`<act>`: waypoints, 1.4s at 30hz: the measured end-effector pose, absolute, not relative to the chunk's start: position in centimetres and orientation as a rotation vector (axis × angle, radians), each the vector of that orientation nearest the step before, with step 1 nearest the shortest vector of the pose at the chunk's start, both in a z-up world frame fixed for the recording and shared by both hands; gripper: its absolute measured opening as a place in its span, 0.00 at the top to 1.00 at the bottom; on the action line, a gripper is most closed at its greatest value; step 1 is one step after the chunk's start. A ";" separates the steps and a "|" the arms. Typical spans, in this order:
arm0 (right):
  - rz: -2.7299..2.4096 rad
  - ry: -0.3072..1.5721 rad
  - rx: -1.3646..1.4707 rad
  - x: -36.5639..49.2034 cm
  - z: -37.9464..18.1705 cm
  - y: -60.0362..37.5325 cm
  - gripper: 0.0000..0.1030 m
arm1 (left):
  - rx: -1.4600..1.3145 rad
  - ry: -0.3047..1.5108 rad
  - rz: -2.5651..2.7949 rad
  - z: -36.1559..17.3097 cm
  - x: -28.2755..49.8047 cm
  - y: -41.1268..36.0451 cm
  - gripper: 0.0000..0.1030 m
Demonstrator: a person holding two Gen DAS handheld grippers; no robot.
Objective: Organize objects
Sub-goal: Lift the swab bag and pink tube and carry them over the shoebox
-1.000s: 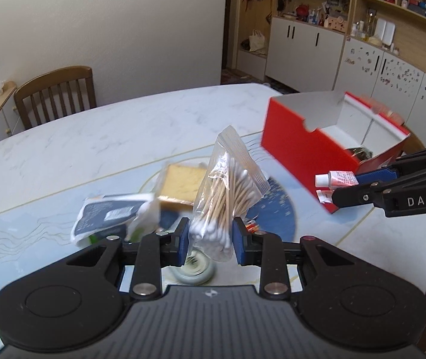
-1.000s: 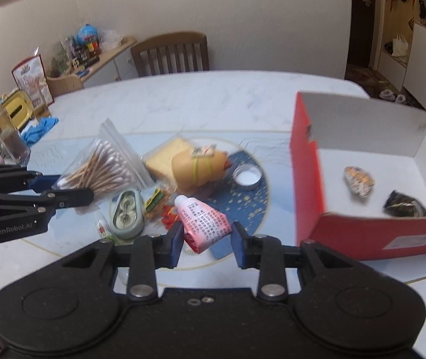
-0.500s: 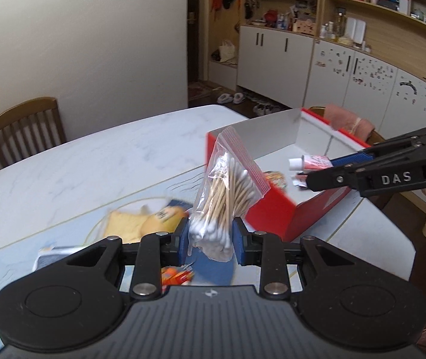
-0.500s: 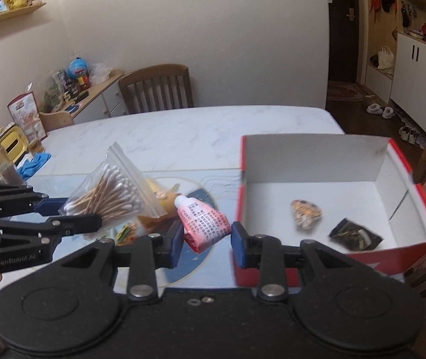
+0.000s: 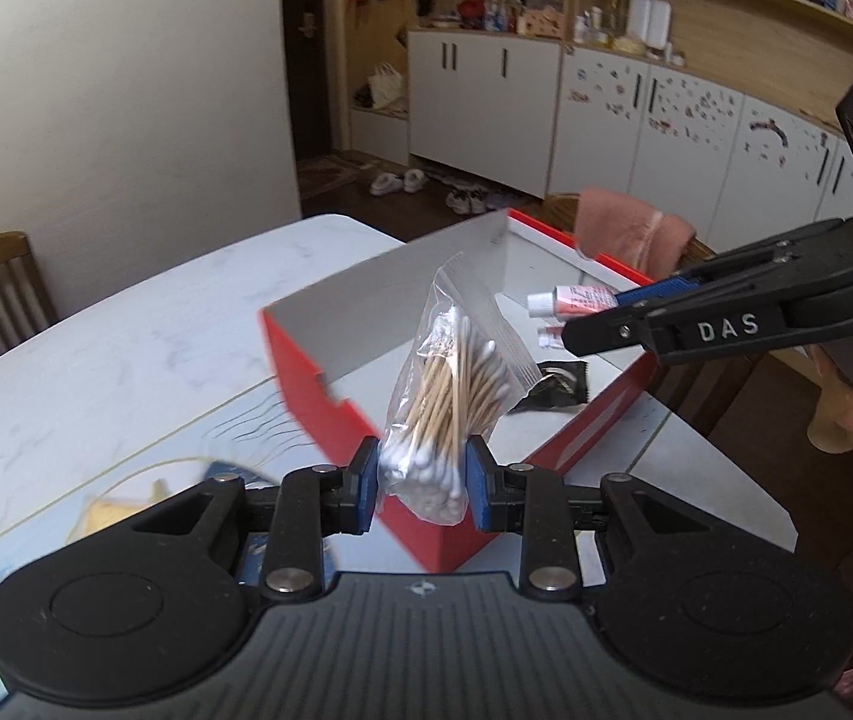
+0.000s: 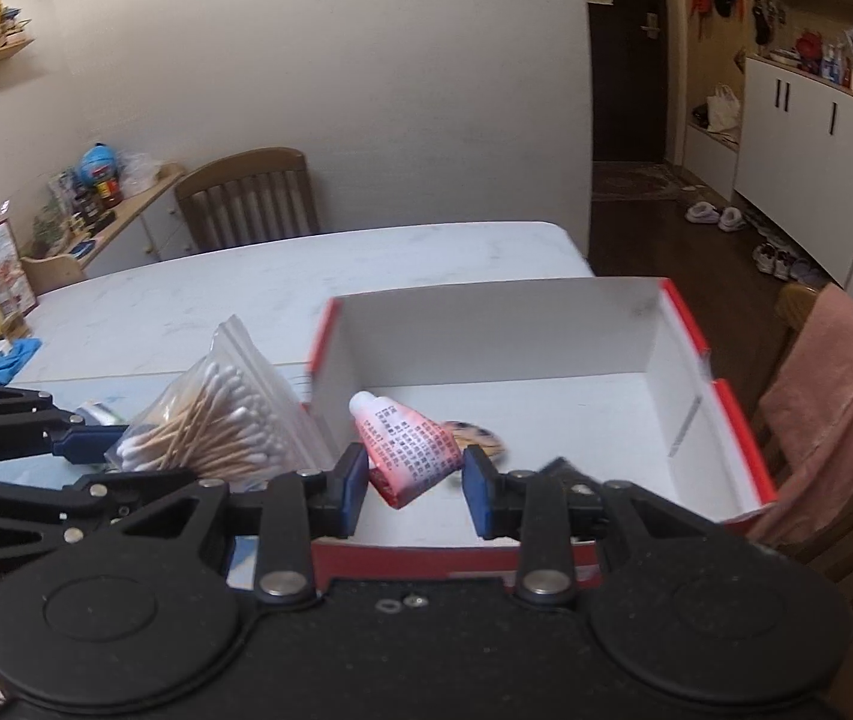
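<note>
My left gripper (image 5: pixel 422 477) is shut on a clear zip bag of cotton swabs (image 5: pixel 453 402), held just above the near corner of the red box (image 5: pixel 330 402). My right gripper (image 6: pixel 411 480) is shut on a small pink-and-white tube (image 6: pixel 411 450) and hangs over the box's white inside (image 6: pixel 576 420). The left wrist view shows the right gripper (image 5: pixel 582 324) from the side with the tube (image 5: pixel 576 300) sticking out over the box. The bag of swabs (image 6: pixel 216 426) sits left of the box in the right wrist view. A dark packet (image 5: pixel 558 387) and a round patterned item (image 6: pixel 474 435) lie in the box.
The box stands near the right end of a white marble table (image 6: pixel 246 294). A chair with a pink cloth (image 6: pixel 834 408) is beside the box, and another wooden chair (image 6: pixel 246 198) stands at the far side. Loose items on a blue mat (image 5: pixel 126 498) lie to the left.
Both grippers have swung right from the pile on the mat toward the red box, each carrying its object. The tube is now over the box's inside and the swab bag at its corner.
</note>
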State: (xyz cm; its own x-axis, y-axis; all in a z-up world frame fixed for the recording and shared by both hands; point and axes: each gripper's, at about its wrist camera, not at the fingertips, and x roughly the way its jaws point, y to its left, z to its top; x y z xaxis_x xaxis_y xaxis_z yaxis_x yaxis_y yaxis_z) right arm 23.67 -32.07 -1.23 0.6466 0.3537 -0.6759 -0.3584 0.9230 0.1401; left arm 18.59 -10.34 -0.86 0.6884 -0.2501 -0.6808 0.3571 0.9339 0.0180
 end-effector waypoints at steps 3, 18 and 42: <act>0.383 0.774 -0.001 24.7 -1.7 -33.7 0.68 | 0.174 0.770 -0.362 -1.5 20.1 -11.7 0.73; 0.336 0.855 0.026 31.6 -4.4 -37.3 0.68 | 0.183 0.939 -0.360 -4.5 27.6 -15.9 0.73; 0.305 1.083 -0.052 37.3 -11.1 -35.4 0.68 | 0.220 1.153 -0.312 -10.4 34.1 -17.8 0.73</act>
State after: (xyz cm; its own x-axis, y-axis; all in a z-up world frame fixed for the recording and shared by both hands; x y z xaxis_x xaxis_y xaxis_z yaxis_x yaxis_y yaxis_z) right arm 37.35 -35.40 -11.05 0.4313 0.2189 -0.8753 -0.2696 0.9571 0.1066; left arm 34.07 -17.81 -10.35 0.3703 -0.1291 -0.9199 0.3529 0.9356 0.0107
